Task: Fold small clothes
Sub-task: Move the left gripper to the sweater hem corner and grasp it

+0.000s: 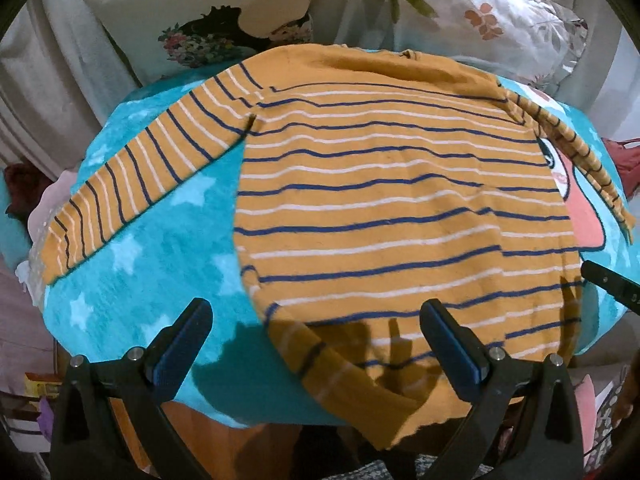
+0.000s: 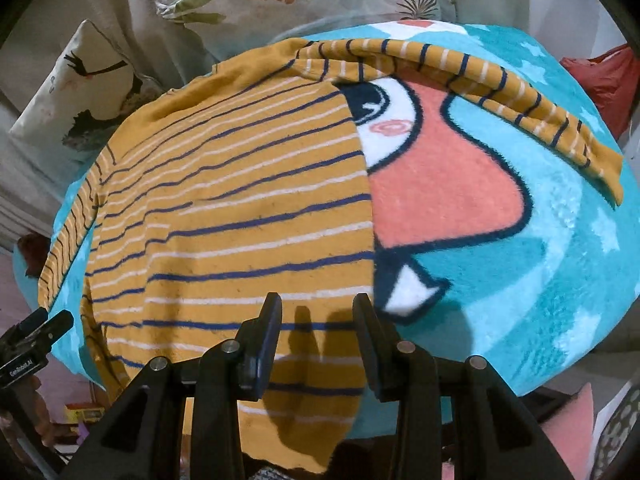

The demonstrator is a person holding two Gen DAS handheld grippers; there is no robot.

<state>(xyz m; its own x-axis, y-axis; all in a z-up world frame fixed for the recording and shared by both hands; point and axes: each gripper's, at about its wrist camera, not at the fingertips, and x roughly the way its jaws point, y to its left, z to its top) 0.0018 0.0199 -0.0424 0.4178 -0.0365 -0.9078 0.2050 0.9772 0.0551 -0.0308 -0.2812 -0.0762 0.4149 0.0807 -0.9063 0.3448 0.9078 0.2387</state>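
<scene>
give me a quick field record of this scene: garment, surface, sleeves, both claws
garment: striped shirt, mustard with navy and white stripes, spread flat
surface: teal cartoon blanket
sleeves: both spread outward, unfolded
hem: near edge hangs over the blanket's front edge
left claw: open, empty, above the hem's left corner
right claw: open, empty, above the hem's right part
background: floral pillows

This is a home, likely a bedroom or living room. Floral pillows (image 1: 480, 12) and a bird-print cushion (image 2: 80, 92) lean against pale fabric at the far side, and a turquoise fleece blanket (image 2: 540, 240) with stars and a cartoon face covers the near surface.
</scene>
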